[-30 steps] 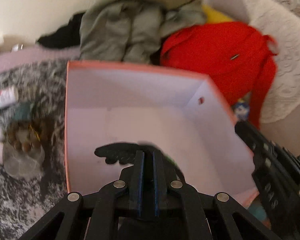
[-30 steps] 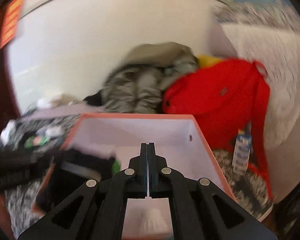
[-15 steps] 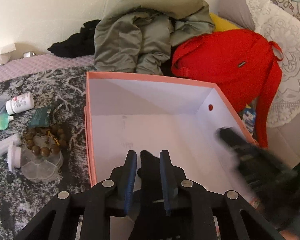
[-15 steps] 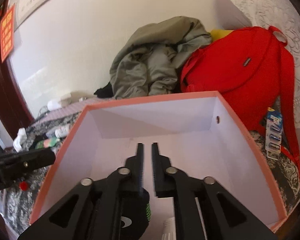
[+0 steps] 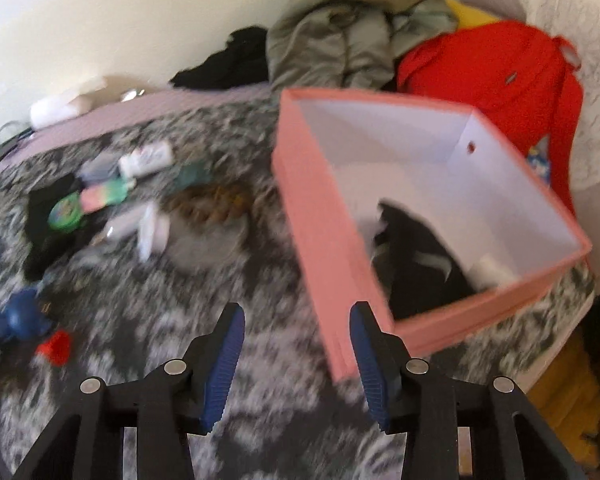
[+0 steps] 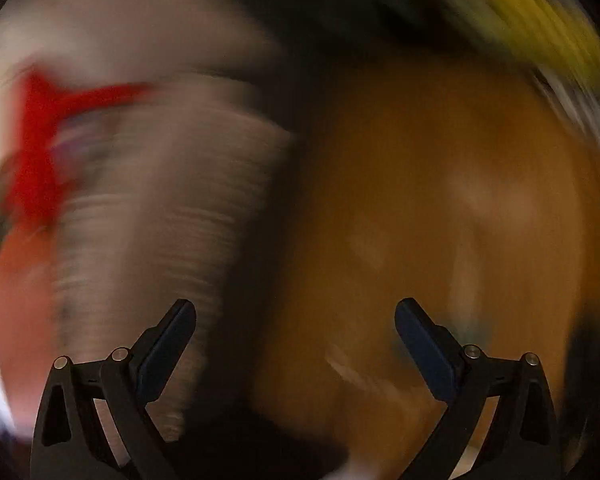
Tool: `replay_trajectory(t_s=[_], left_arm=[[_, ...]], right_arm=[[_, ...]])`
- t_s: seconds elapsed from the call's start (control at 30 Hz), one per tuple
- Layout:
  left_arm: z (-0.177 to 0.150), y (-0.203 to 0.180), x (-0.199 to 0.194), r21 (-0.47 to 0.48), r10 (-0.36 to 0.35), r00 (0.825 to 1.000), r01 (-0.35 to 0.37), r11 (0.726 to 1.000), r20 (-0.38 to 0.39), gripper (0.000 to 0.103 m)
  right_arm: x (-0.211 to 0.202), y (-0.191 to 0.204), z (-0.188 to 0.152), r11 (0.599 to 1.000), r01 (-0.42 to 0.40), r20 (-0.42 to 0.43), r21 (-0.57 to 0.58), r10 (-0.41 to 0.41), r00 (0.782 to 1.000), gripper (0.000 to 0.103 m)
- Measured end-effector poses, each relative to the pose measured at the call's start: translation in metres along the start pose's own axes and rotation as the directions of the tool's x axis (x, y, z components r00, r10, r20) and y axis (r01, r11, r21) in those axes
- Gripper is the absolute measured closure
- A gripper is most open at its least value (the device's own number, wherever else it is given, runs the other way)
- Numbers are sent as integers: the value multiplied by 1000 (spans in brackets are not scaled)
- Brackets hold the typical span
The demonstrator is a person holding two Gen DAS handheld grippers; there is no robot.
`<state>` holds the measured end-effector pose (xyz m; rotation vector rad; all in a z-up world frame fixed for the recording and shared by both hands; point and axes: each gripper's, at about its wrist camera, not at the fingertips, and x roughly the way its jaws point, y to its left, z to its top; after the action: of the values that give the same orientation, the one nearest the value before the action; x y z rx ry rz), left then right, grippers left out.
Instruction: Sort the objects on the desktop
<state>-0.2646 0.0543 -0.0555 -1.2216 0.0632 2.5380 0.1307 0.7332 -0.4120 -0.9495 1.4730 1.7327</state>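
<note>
Pink box (image 5: 328, 216) sits at two o'clock from our left gripper (image 5: 296, 364), its near corner just past right blue pad. Black item (image 5: 416, 268) and something white lie inside. Left jaws have just been opening, nothing between them, only patterned cloth (image 5: 148, 320) below. Loose clutter (blurred) (image 5: 112, 196) at ten o'clock. Right gripper (image 6: 296, 356) spread wide, empty; its view smeared, we cannot place box there.
</note>
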Motion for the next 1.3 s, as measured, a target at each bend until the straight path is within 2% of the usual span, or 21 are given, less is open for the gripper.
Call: replay_trajectory(t_s=[0.03,0.1,0.13,0.2,0.27,0.37,0.4,0.5,0.63,0.77,1.07,1.3], left_arm=[[-8,0,-3,-1,6,1000,-6,1000,-13,56],[-21,-4,-7,11,4,999,-3,1000,-41,56],[-27,-6,-9,19,9,999,-8,1000,-52,56],[-36,-10,-16,34,28,998,-26,999,-58,56],[-43,-14,-22,44,44,997,-41,998,-58,56],[-49,-20,-30,42,59,997,-56,998,-58,54],[-51,-23,-32,42,63,996,-61,997,-59,53],[-55,-31,-34,51,74,995,-71,996,-70,51],[-61,-40,-28,72,115,989,-108,991,-97,51],[-63,-42,-21,77,169,977,-160,984,-127,50],[-62,-45,12,116,287,935,-268,957,-208,49],[-59,-68,52,225,337,900,-280,933,-275,45]], right_arm=[[17,-44,-6,993,41,-48,115,-36,998,1],[44,-115,-19,949,116,-129,293,-81,988,1],[53,-144,-25,923,140,-148,358,-92,985,1],[61,-198,-33,876,151,-126,458,-104,987,3],[63,-243,-38,809,87,-89,582,-43,995,2],[62,-273,-39,722,-41,9,690,48,999,1],[62,-277,-37,702,-79,41,707,70,997,0],[76,-274,-13,697,-143,82,703,119,989,1],[107,-259,22,691,-153,78,707,138,987,1],[132,-247,50,688,-138,83,713,114,990,1],[164,-243,89,664,-101,92,740,49,995,0],[178,-211,132,694,-107,108,712,42,993,0]])
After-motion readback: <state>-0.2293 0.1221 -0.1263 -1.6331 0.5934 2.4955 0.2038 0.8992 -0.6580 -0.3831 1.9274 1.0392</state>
